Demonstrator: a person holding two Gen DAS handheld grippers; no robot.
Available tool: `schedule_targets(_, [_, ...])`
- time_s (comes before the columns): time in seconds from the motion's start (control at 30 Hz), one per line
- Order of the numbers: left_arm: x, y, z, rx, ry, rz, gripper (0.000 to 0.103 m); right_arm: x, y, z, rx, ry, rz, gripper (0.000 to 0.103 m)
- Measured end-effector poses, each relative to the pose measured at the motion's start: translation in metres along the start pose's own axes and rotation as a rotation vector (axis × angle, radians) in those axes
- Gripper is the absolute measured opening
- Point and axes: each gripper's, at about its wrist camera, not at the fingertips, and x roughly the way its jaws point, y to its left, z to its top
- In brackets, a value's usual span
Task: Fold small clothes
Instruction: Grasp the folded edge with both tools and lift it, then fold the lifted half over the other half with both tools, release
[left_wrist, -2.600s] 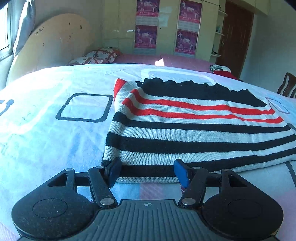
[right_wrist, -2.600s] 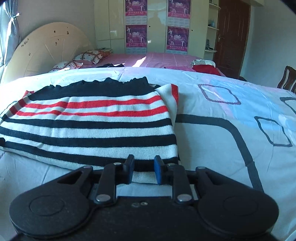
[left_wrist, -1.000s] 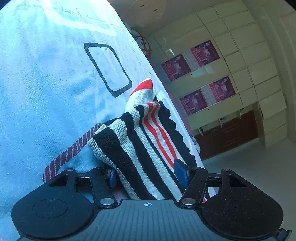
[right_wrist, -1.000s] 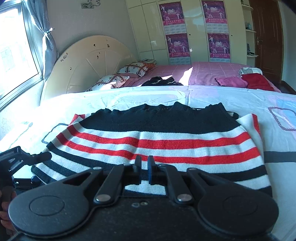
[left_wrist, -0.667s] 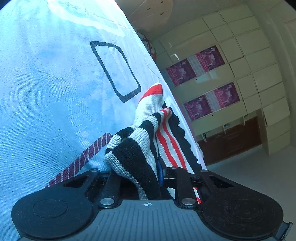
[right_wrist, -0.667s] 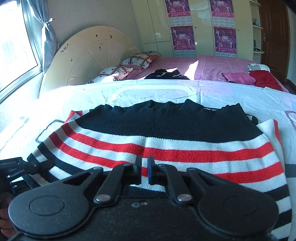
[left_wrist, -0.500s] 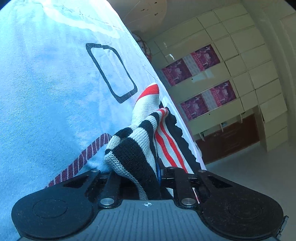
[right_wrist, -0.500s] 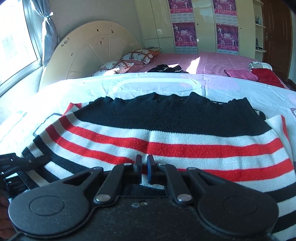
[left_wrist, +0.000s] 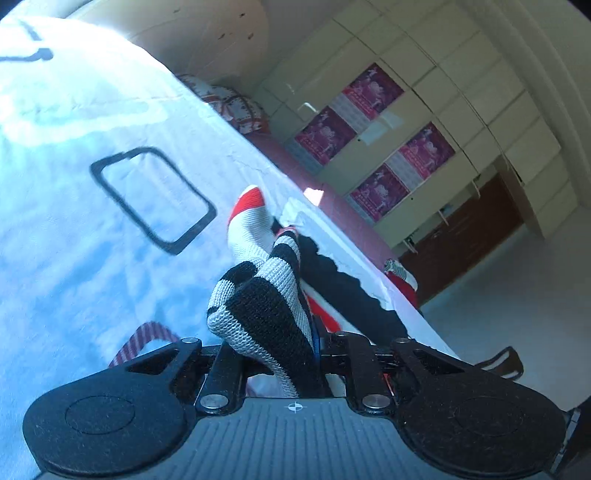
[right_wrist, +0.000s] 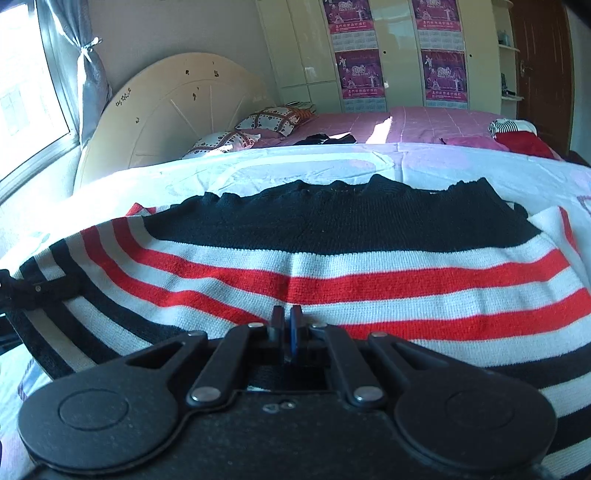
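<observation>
Now left claw (left_wrist: 284, 343) has clamped the sweater's (right_wrist: 332, 273) left hem corner: a second ago it stood wide with the knit loose between its jaws, now a bunched black-and-white wad sits pinched in it and peels up off the bed (left_wrist: 74, 229). So the grip is made and the fold looks underway. Right claw (right_wrist: 287, 325) is shut, nothing visibly between its tips, low over the sweater's middle at the red stripes. Sweater otherwise lies flat on the bed, collar at the far side.
</observation>
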Motion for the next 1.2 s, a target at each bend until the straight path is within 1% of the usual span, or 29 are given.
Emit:
schedule_targets(0.07, [-0.001, -0.024, 0.008, 0.078, -0.007, -0.009, 0.015, 0.000, -0.005, -0.001, 0.027, -0.003, 0.022, 0.003])
schedule_targets(0.13, [0.001, -0.056, 0.014, 0.161, -0.010, -0.024, 0.015, 0.000, -0.011, 0.001, 0.056, 0.005, 0.051, 0.003])
schedule_targets(0.2, [0.004, -0.092, 0.016, 0.229, -0.007, -0.046, 0.015, -0.004, -0.023, 0.008, 0.120, 0.027, 0.087, 0.000])
schedule_targets(0.27, [0.010, -0.131, 0.014, 0.319, -0.011, -0.075, 0.015, -0.027, -0.048, 0.012, 0.229, -0.039, 0.102, 0.005])
schedule_targets(0.33, [0.017, -0.162, 0.007, 0.377, 0.000, -0.114, 0.015, -0.055, -0.080, 0.011, 0.312, -0.099, 0.115, 0.005])
schedule_targets(0.4, [0.024, -0.197, -0.003, 0.448, 0.032, -0.153, 0.015, -0.083, -0.113, 0.004, 0.358, -0.143, 0.089, 0.005])
schedule_targets(0.47, [0.035, -0.223, -0.022, 0.519, 0.084, -0.175, 0.015, -0.108, -0.143, -0.004, 0.396, -0.165, 0.059, 0.006])
schedule_targets(0.5, [0.043, -0.239, -0.035, 0.560, 0.127, -0.185, 0.015, -0.118, -0.157, -0.010, 0.416, -0.169, 0.041, 0.007])
schedule_targets(0.57, [0.063, -0.257, -0.065, 0.630, 0.244, -0.196, 0.016, -0.137, -0.185, -0.024, 0.463, -0.175, 0.008, 0.008])
schedule_targets(0.6, [0.073, -0.266, -0.087, 0.675, 0.319, -0.197, 0.016, -0.145, -0.197, -0.032, 0.492, -0.176, -0.008, 0.009])
schedule_targets(0.63, [0.084, -0.270, -0.106, 0.716, 0.373, -0.177, 0.018, -0.151, -0.207, -0.040, 0.518, -0.177, -0.022, 0.010])
schedule_targets(0.67, [0.090, -0.274, -0.123, 0.770, 0.399, -0.146, 0.028, -0.155, -0.216, -0.047, 0.547, -0.177, -0.031, 0.016])
schedule_targets(0.7, [0.080, -0.280, -0.137, 0.833, 0.358, -0.152, 0.038, -0.159, -0.223, -0.053, 0.574, -0.178, -0.035, 0.021])
schedule_targets(0.73, [0.070, -0.286, -0.139, 0.837, 0.356, -0.187, 0.070, -0.163, -0.228, -0.057, 0.590, -0.184, -0.034, 0.022])
schedule_targets(0.77, [0.059, -0.287, -0.137, 0.811, 0.358, -0.225, 0.084, -0.168, -0.233, -0.060, 0.604, -0.197, -0.029, 0.025])
schedule_targets(0.83, [0.035, -0.286, -0.129, 0.794, 0.335, -0.244, 0.084, -0.174, -0.238, -0.062, 0.634, -0.224, -0.004, 0.028])
schedule_targets(0.9, [0.008, -0.281, -0.113, 0.770, 0.291, -0.241, 0.084, -0.176, -0.238, -0.060, 0.652, -0.244, 0.043, 0.031])
schedule_targets(0.93, [-0.001, -0.274, -0.100, 0.737, 0.271, -0.234, 0.084, -0.175, -0.236, -0.057, 0.648, -0.248, 0.064, 0.031])
schedule_targets(0.97, [-0.009, -0.262, -0.085, 0.695, 0.248, -0.219, 0.084, -0.174, -0.233, -0.052, 0.639, -0.246, 0.085, 0.034])
schedule_targets(1.0, [-0.014, -0.249, -0.072, 0.658, 0.224, -0.196, 0.084, -0.172, -0.232, -0.047, 0.629, -0.238, 0.112, 0.042])
schedule_targets(1.07, [-0.019, -0.224, -0.050, 0.589, 0.177, -0.140, 0.084, -0.160, -0.226, -0.034, 0.612, -0.213, 0.171, 0.054])
schedule_targets(1.1, [-0.014, -0.207, -0.039, 0.548, 0.173, -0.099, 0.084, -0.152, -0.221, -0.027, 0.596, -0.198, 0.204, 0.057])
schedule_targets(1.13, [-0.006, -0.193, -0.031, 0.513, 0.181, -0.055, 0.084, -0.146, -0.217, -0.021, 0.578, -0.184, 0.220, 0.057])
schedule_targets(1.2, [0.007, -0.170, -0.023, 0.439, 0.198, -0.008, 0.084, -0.129, -0.208, -0.007, 0.525, -0.151, 0.225, 0.054])
